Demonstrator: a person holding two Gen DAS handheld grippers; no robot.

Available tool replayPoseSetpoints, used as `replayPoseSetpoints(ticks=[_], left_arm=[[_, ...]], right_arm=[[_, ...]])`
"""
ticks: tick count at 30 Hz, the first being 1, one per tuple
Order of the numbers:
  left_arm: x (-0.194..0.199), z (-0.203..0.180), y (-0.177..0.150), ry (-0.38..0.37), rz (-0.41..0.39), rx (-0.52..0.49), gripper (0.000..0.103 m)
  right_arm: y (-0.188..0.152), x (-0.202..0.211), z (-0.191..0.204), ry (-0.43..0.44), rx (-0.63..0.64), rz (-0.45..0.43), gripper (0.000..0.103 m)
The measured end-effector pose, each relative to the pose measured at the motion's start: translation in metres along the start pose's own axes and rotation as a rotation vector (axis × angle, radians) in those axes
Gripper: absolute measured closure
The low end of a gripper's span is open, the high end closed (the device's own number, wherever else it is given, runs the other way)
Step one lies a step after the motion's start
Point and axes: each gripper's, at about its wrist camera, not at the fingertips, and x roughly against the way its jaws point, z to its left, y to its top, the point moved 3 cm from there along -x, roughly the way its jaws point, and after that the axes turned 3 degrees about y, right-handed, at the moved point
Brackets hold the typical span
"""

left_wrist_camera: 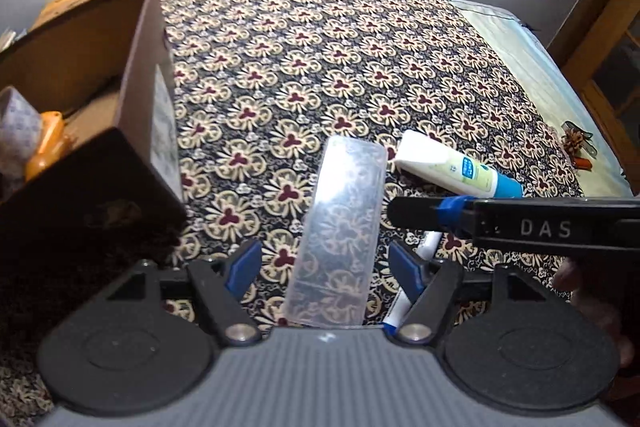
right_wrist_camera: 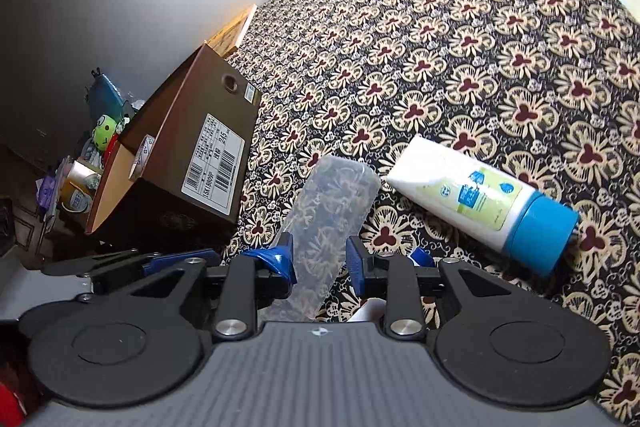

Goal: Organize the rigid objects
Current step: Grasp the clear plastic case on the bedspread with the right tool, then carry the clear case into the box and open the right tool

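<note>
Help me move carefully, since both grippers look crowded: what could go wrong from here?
1. The right gripper's jaws flank only the near end of the clear case; lifted from there, it may pivot or slip.
2. The white marker lies right beside the case and could get pinched or dragged along.
3. The left gripper, jaws open, crowds the same case, so the two tools may collide.
</note>
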Motion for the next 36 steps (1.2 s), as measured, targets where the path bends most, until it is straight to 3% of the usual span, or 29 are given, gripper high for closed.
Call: replayPoseSetpoints(ticks=[9, 15, 20, 29, 36], left_arm=[[-0.026, 0.002, -0.001, -0.078, 0.023, -0.005, 0.031], [-0.046, 0.003, -0.002, -0.087, 0.069, -0.004, 0.031], [-0.051, 0.001, 0.002, -0.076, 0.051, -0.02, 0.032], [-0.053, 0.002, 0.007, -0.039, 0.028, -0.036, 0.053], [-0.051, 0.004, 0.009, -0.023, 0.033, -0.022, 0.055]], right_arm=[[0.006, -0.018, -0.003, 0.001, -0.048, 0.036, 0.089], [0.009, -0.03, -0.003, -0.022, -0.046, 0.079, 0.089], [0.011, -0.039, -0.001, -0.017, -0.055, 0.097, 0.085], [0.015, -0.052, 0.002, -0.005, -0.065, 0.107, 0.079], [0.014, -0.054, 0.011, -0.013, -0.005, 0.099, 0.079]])
